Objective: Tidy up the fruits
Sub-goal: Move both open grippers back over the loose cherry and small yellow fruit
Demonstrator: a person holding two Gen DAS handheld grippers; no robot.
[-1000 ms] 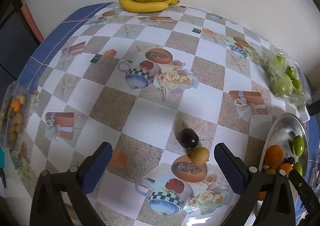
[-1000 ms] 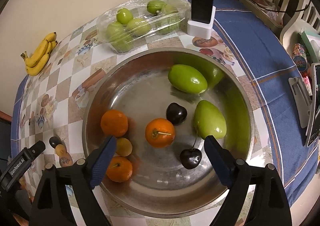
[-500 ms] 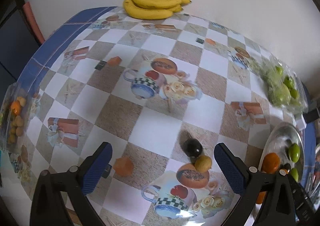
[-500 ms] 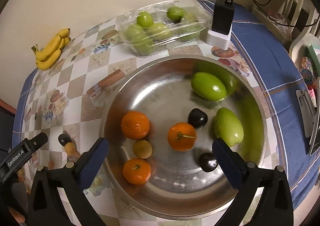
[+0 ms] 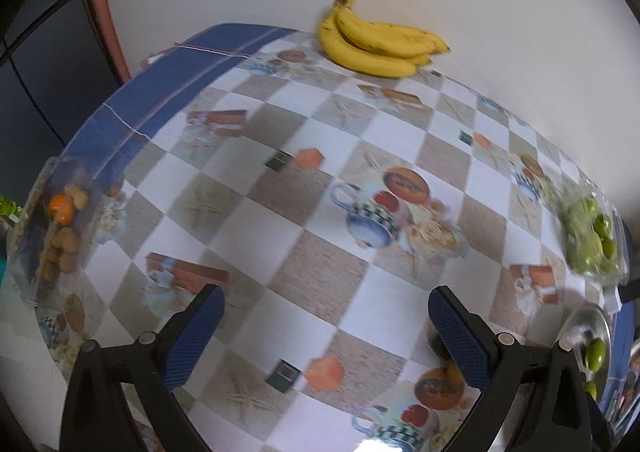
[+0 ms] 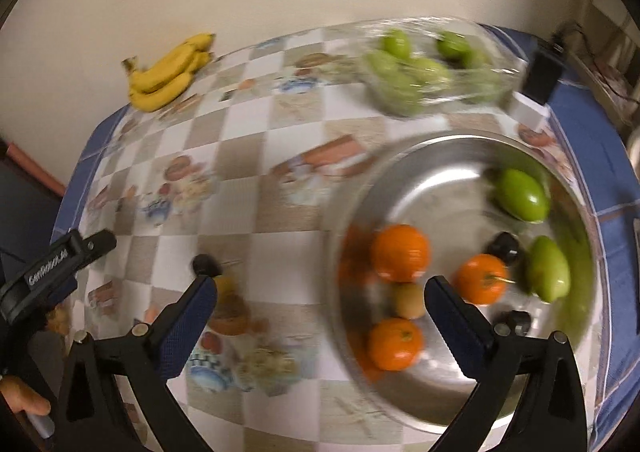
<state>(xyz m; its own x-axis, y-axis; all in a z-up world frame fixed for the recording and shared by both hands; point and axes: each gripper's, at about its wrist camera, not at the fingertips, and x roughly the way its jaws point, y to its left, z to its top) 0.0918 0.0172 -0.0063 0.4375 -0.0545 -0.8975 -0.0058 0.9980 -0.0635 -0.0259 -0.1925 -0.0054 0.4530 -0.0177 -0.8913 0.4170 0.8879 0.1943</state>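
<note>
Fruits: round oranges (image 6: pixel 400 252) and green mangoes (image 6: pixel 520 194) in wide steel bowl (image 6: pixel 420 156), partly between right gripper (image 6: pixel 320 306) pads, untouched. Dark plum (image 6: pixel 204 265) on checkered counter (image 6: pixel 256 132) just beyond left pad. Both grippers wide open, empty; left gripper (image 5: pixel 325 326) over bare counter.

Motion-blurred, dim, warm fisheye views

Round steel bowl (image 6: pixel 436 156) on the checked tablecloth, holding three oranges (image 6: pixel 400 252), two green mangoes (image 6: pixel 520 194), one small brownish-yellow fruit (image 6: pixel 408 300) and two dark cherries (image 6: pixel 505 246). Left of the bowl, on the cloth: one dark cherry (image 6: pixel 205 264) touching a small yellow fruit (image 6: pixel 225 286). Yellow banana bunch (image 5: pixel 378 46) by the wall. Clear wrapped tray of green fruits (image 6: pixel 420 72) behind the bowl.
</note>
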